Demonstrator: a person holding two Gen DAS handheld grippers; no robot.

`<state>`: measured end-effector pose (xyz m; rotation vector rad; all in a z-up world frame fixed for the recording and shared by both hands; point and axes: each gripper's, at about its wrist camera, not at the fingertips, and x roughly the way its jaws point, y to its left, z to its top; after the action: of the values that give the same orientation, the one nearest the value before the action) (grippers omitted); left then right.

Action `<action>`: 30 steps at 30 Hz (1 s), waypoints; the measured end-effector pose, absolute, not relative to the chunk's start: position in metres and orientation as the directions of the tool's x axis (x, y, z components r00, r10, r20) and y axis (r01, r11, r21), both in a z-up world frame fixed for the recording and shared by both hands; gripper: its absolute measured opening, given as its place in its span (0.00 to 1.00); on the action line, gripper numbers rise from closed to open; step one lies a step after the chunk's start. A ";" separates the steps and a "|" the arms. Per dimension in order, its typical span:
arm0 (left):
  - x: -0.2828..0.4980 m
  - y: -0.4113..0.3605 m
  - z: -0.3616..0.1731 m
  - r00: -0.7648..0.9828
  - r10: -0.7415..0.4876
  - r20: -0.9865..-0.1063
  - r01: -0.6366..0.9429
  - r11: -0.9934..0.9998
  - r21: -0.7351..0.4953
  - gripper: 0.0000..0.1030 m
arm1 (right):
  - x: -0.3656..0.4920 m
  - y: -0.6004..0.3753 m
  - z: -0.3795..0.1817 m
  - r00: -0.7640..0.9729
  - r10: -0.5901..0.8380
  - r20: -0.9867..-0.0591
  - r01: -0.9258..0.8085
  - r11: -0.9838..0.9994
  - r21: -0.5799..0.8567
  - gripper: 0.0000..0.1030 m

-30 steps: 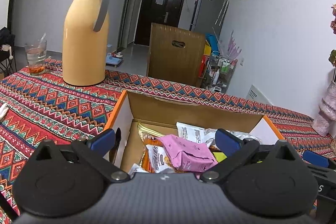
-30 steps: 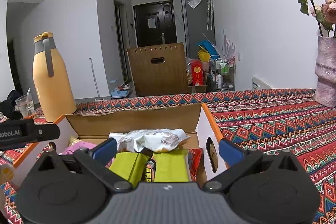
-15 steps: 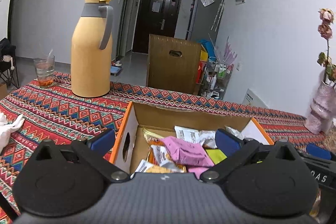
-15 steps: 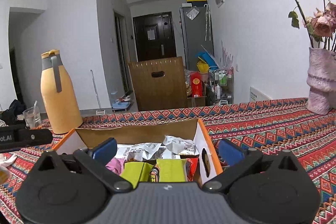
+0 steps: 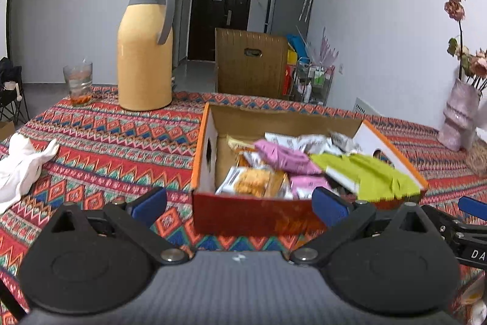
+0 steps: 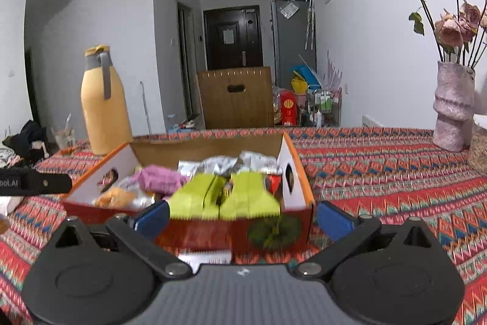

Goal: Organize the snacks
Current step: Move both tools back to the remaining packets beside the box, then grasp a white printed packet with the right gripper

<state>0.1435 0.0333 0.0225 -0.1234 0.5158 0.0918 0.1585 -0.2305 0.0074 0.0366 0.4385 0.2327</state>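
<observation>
An open orange-rimmed cardboard box [image 5: 210, 142] stands on the patterned tablecloth, holding several snack packets: pink [image 5: 283, 156], lime green [image 5: 365, 172], white and orange-brown ones. The box also shows in the right wrist view [image 6: 296, 172] with the green packets [image 6: 225, 197] at its near wall. My left gripper [image 5: 240, 207] is open and empty, just in front of the box's near wall. My right gripper [image 6: 242, 217] is open and empty, also in front of the box. The right gripper's blue finger [image 5: 473, 207] shows at the left view's right edge.
A tall yellow thermos [image 5: 144, 47] and a glass [image 5: 77, 84] stand at the far left. A white cloth [image 5: 21, 166] lies at the left. A pink vase with dried roses [image 6: 452, 108] stands at the right. A wooden chair [image 5: 251, 66] is behind the table.
Both grippers have pulled back and up from over the box. The box's near wall and more tablecloth now show in front of them. Both stay open and empty.
</observation>
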 end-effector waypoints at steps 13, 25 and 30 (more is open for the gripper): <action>0.126 0.034 -0.016 0.874 0.093 -0.477 -0.136 0.989 -0.057 1.00 | 0.139 -0.228 -0.041 0.856 0.174 -0.487 -0.147 0.985 0.094 1.00; 0.126 0.036 -0.019 0.871 0.074 -0.485 -0.122 0.990 -0.069 1.00 | 0.139 -0.226 -0.041 0.862 0.177 -0.474 -0.154 0.984 0.088 1.00; 0.126 0.037 -0.020 0.870 0.072 -0.488 -0.123 0.990 -0.073 1.00 | 0.140 -0.227 -0.041 0.861 0.175 -0.477 -0.149 0.984 0.093 1.00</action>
<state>0.1263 0.0373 -0.0196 -0.1027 0.5063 0.1024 0.1397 -0.2266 -0.0414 0.0531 0.5049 0.1702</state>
